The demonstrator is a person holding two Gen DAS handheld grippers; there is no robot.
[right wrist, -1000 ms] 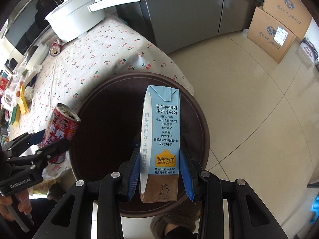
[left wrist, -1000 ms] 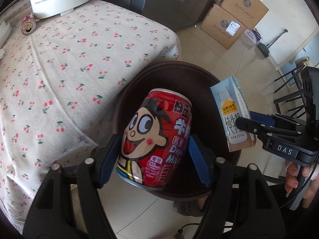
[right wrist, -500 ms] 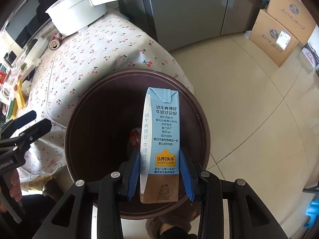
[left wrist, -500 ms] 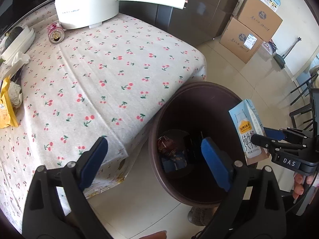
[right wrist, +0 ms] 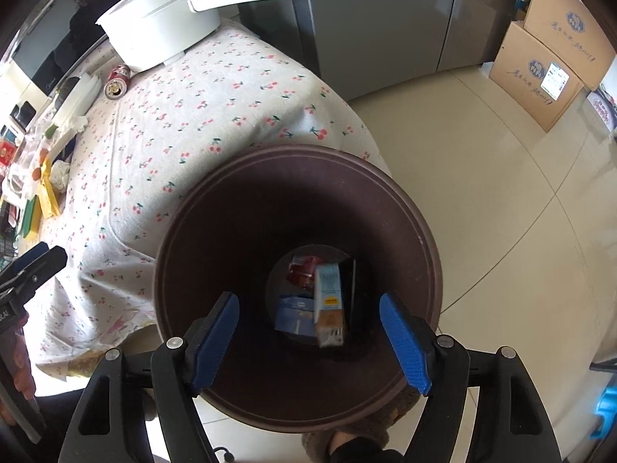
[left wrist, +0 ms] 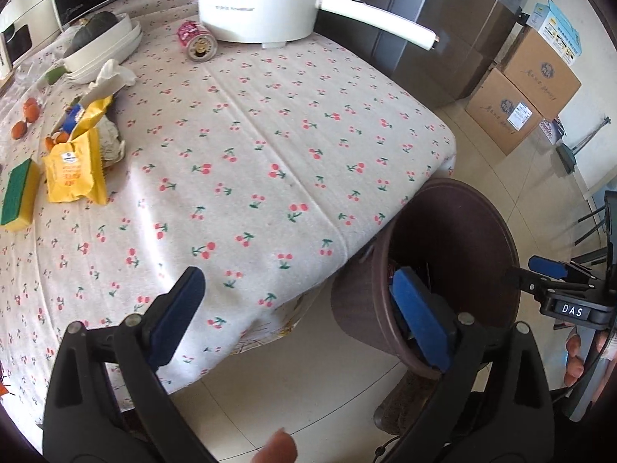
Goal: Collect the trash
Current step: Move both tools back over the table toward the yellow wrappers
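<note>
A dark brown trash bin [right wrist: 420, 231] stands on the floor beside the table corner; it also shows in the left wrist view [left wrist: 497, 220]. At its bottom lie a blue milk carton [right wrist: 328, 305], a red can [right wrist: 302, 270] and another blue pack [right wrist: 293, 314]. My right gripper [right wrist: 308, 332] is open and empty above the bin. My left gripper [left wrist: 300, 316] is open and empty over the table corner, beside the bin. On the table lie a red can on its side [left wrist: 196, 40], a yellow wrapper [left wrist: 75, 162] and crumpled tissue [left wrist: 112, 73].
A white electric pot [left wrist: 262, 0] with a long handle stands at the table's far edge. White dishes [left wrist: 100, 48], a green-yellow sponge [left wrist: 17, 196] and small oranges [left wrist: 23, 119] sit at the left. Cardboard boxes [left wrist: 524, 92] stand on the tiled floor.
My left gripper dropped the red can into the bin, then drew back over the table. My right gripper opened and the milk carton fell into the bin.
</note>
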